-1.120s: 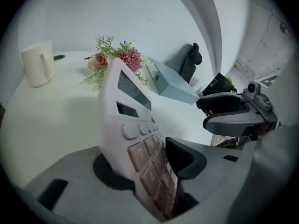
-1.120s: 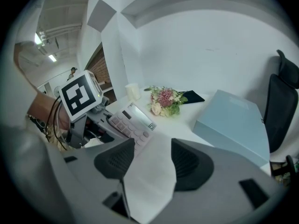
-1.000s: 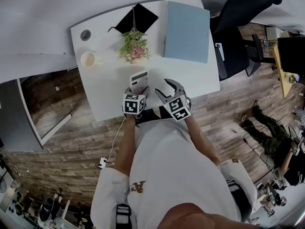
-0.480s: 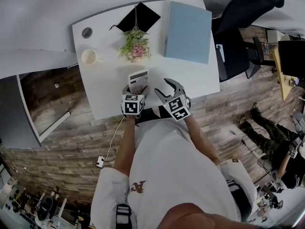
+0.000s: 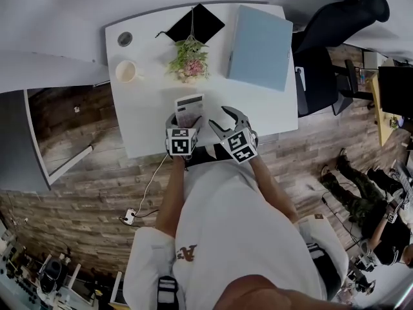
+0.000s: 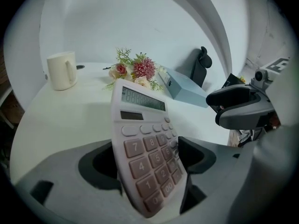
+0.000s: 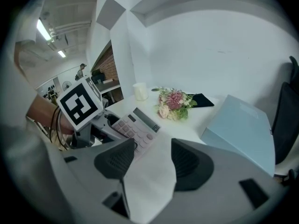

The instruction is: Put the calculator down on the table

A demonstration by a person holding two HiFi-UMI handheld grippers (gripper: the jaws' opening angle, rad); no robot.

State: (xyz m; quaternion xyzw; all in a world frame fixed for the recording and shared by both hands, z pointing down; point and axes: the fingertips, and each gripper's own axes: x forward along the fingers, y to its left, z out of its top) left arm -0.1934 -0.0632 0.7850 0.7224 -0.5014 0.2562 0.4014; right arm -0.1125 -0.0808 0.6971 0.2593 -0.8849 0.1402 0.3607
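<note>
A pale calculator [image 5: 189, 108] with pinkish keys rests near the front edge of the white table [image 5: 148, 121]. Its lower end sits between the jaws of my left gripper [image 5: 185, 119]. In the left gripper view the calculator [image 6: 145, 143] leans slightly between the dark pads [image 6: 194, 155]. These jaws have just been opening and stand wide, loose around it. My right gripper [image 5: 221, 118] hovers just to the right, open, with only bare table between its jaws [image 7: 152, 160]. From there the calculator [image 7: 135, 122] lies to the left, beside the left gripper [image 7: 81, 108].
A cream mug [image 5: 124, 72] stands at the back left and a small bunch of flowers [image 5: 190, 62] behind the calculator. A light blue box [image 5: 261, 39] fills the back right, a black pouch [image 5: 193, 24] lies at the far edge. A black office chair [image 5: 335, 24] stands right of the table.
The head camera has shifted a little. Both grippers and the calculator keep their places at the table's front edge.
</note>
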